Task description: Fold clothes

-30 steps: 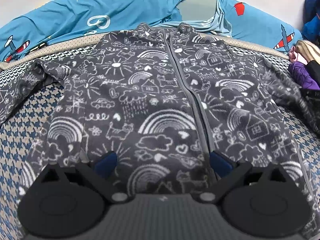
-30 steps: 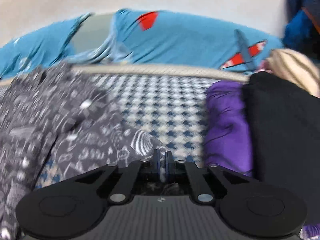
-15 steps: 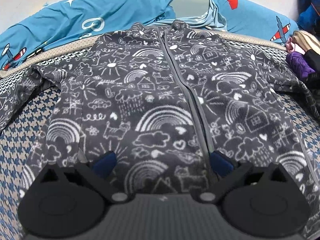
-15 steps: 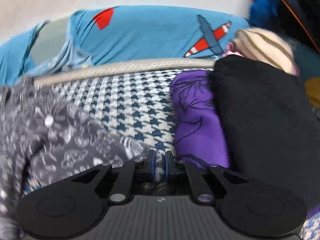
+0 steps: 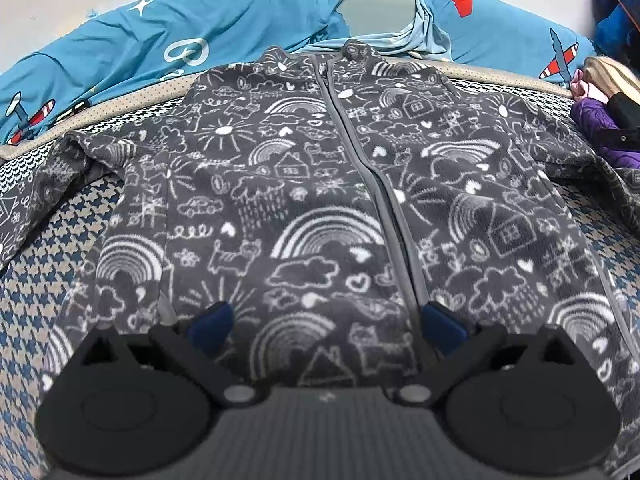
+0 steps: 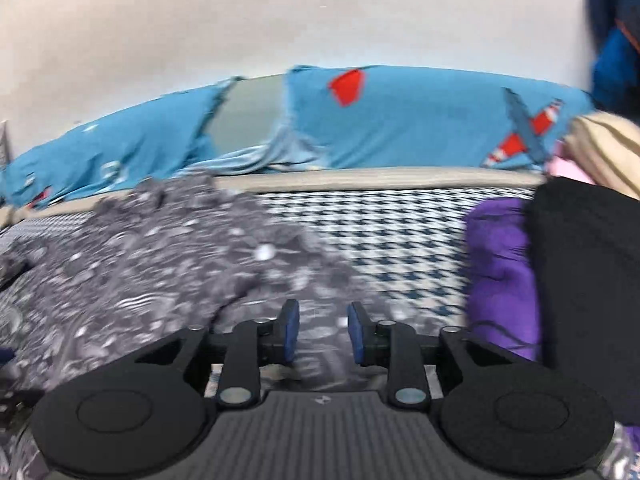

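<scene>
Grey doodle-print jacket (image 5: 320, 208) spread flat, front up and zipped, on the houndstooth bed cover (image 5: 52, 264), collar toward the blue airplane-print bedding (image 5: 168, 36). Left tool (image 5: 326, 322) — jaws spread wide, gripping nothing — hangs over the jacket's hem. Right tool (image 6: 322, 330) — jaws just opened, released, sleeve fabric lying under the gap — sits beside a purple garment (image 6: 500, 272) and a black garment (image 6: 588, 280).

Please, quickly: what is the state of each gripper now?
Left gripper: open above the jacket, holding nothing.
Right gripper: jaws just opened, holding nothing.
</scene>
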The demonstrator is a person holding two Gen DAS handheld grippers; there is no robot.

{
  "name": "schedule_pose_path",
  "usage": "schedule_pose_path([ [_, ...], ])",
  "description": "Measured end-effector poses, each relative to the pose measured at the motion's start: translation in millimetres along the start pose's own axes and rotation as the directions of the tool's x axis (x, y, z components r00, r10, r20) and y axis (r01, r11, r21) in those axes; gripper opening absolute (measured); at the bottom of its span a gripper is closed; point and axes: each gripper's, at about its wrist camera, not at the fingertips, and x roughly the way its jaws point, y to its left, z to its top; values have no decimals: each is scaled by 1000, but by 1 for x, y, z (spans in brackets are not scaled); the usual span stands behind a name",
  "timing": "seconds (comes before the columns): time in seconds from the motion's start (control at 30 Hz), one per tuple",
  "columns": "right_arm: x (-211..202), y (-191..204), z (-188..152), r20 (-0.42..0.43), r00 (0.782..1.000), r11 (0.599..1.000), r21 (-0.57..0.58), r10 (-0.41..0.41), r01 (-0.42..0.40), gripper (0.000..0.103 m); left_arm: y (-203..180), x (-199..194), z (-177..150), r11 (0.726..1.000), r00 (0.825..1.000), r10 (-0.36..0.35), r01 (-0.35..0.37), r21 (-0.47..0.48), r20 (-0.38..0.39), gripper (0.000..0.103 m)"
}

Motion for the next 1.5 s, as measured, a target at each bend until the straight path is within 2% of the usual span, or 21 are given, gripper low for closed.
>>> schedule_pose_path([
  [0.1,6,12,-2,-11,999,999,-42,32,-32,30,0,0,-1,1000,1000,-1,1,4,1,102],
  [0.4,35,36,-9,-63,998,985,-171,19,-29,30,-1,3,0,1000,1000,-3,3,-1,-3,103],
  [0.43,39,37,-10,-75,997,984,-176,15,-28,27,-1,4,0,1000,1000,-4,4,-1,-3,103],
  [0.47,41,36,-12,-96,995,984,-174,23,-39,16,-1,4,0,1000,1000,-4,4,-1,-3,103],
  [0.5,44,35,-14,-123,992,984,-166,39,-59,12,-1,4,0,1000,1000,-3,3,-1,-3,103],
  [0.63,52,36,-24,-192,980,977,-198,44,-83,11,-1,5,1,1000,1000,-2,2,-1,-3,103],
  [0.73,50,30,-24,-215,974,982,-150,78,-112,11,-2,5,1,1000,1000,-2,2,-1,-3,103],
  [0.93,40,27,-27,-243,966,981,-150,84,-123,11,-2,6,1,1000,1000,-1,1,7,-1,103],
  [1.13,28,21,-31,-310,944,986,-86,112,-146,11,-4,6,-1,1000,1000,0,0,9,6,103],
  [1.23,16,14,-30,-284,954,990,-68,100,-124,11,-4,6,-1,1000,1000,2,-2,8,9,103],
  [1.37,-2,4,-27,-187,977,993,-31,105,-113,11,-6,5,-1,1000,1000,11,-11,3,7,103],
  [1.5,-3,11,-20,-122,988,995,-25,94,-98,11,-7,4,0,1000,1000,15,-15,-9,9,103],
])
